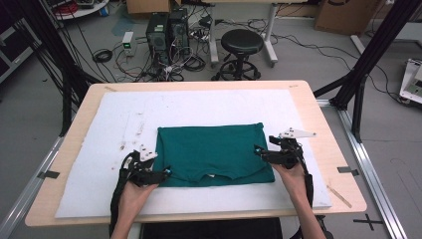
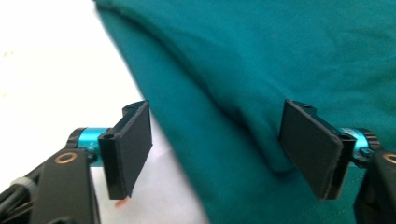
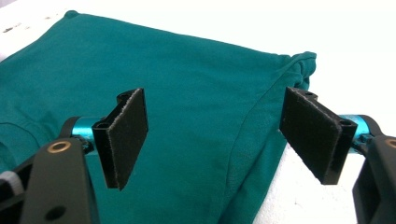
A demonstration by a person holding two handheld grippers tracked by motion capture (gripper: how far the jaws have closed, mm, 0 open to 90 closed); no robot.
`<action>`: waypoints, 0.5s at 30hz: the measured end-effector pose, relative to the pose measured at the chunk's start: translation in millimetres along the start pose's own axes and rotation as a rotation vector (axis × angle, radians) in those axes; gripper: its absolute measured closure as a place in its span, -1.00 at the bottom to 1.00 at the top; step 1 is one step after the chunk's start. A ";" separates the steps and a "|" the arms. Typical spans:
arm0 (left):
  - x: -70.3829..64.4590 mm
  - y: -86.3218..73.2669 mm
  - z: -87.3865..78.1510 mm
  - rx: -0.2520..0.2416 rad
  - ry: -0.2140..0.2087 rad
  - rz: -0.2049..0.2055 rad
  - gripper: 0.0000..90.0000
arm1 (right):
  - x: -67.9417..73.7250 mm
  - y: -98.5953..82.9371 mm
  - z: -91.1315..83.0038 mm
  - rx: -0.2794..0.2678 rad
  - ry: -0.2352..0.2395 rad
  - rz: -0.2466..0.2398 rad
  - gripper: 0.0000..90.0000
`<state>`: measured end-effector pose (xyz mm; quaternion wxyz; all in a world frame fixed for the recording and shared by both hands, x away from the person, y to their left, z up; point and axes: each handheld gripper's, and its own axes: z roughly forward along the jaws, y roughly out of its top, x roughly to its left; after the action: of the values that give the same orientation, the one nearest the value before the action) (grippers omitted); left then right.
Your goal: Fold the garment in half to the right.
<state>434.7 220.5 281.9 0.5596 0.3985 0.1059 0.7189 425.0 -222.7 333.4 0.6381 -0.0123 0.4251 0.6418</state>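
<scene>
A: High view, what are the tongs doing?

B: Left tongs (image 1: 165, 173) sit at the near-left corner of the green shirt (image 1: 214, 152), at its edge. Right tongs (image 1: 259, 151) are at the shirt's right edge, near side. Can't read the jaw gap from up here. One hand on each: left hand (image 1: 133, 194), right hand (image 1: 292, 175).

A: Shirt position?

B: Folded flat into a rectangle on the white pad (image 1: 124, 119) on the tabletop (image 1: 323, 129), a bit toward the near side. Long axis runs left-right. Collar notch on the near edge, pointing at the person.

A: Left gripper view?

B: Left tongs (image 2: 219, 154) wide open, nothing clamped. Shirt's (image 2: 261, 65) folded edge runs diagonally between the jaws. One jaw is over the white pad (image 2: 42, 70), the other over the cloth. Whether the pads touch the fabric, can't tell.

A: Right gripper view?

B: Right tongs (image 3: 219, 140) also wide open, holding nothing. One jaw is over the shirt (image 3: 177, 79), the other out past its edge over the white pad (image 3: 364, 46). A bunched corner sits just beyond that outer jaw. A seam line runs down between the jaws.
</scene>
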 end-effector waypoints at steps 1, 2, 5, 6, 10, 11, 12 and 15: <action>0.2 -1.2 -0.2 0.000 0.002 -0.006 -0.44 | 0.3 -0.1 0.3 0.005 0.002 -0.001 -0.46; 0.5 -3.0 -0.3 -0.001 -0.002 -0.019 -0.44 | 0.7 0.0 0.6 0.006 0.001 0.000 -0.46; 3.0 -6.5 -0.2 -0.013 -0.020 -0.051 -0.44 | 1.9 -0.2 1.4 0.010 0.000 -0.005 -0.46; 3.4 -7.3 -0.2 -0.017 -0.028 -0.060 -0.44 | 1.9 -0.2 1.6 0.009 0.001 -0.008 -0.46; 4.8 -8.5 -0.4 -0.023 -0.038 -0.062 -0.43 | 2.4 0.1 0.7 0.005 0.000 -0.004 -0.44; 5.0 -8.6 -0.5 -0.023 -0.042 -0.061 -0.42 | 2.2 0.2 0.2 0.001 -0.007 -0.007 -0.44; 5.5 -8.9 -0.8 -0.023 -0.046 -0.057 -0.41 | 2.0 0.3 -0.1 -0.004 -0.012 -0.008 -0.44; 3.5 -9.6 -1.6 -0.034 -0.056 -0.055 -0.32 | 2.4 0.6 -0.9 -0.008 -0.014 -0.001 -0.44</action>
<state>440.3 227.5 276.6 0.5887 0.4058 0.0888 0.6935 423.6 -221.2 331.8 0.6414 -0.0103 0.4181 0.6432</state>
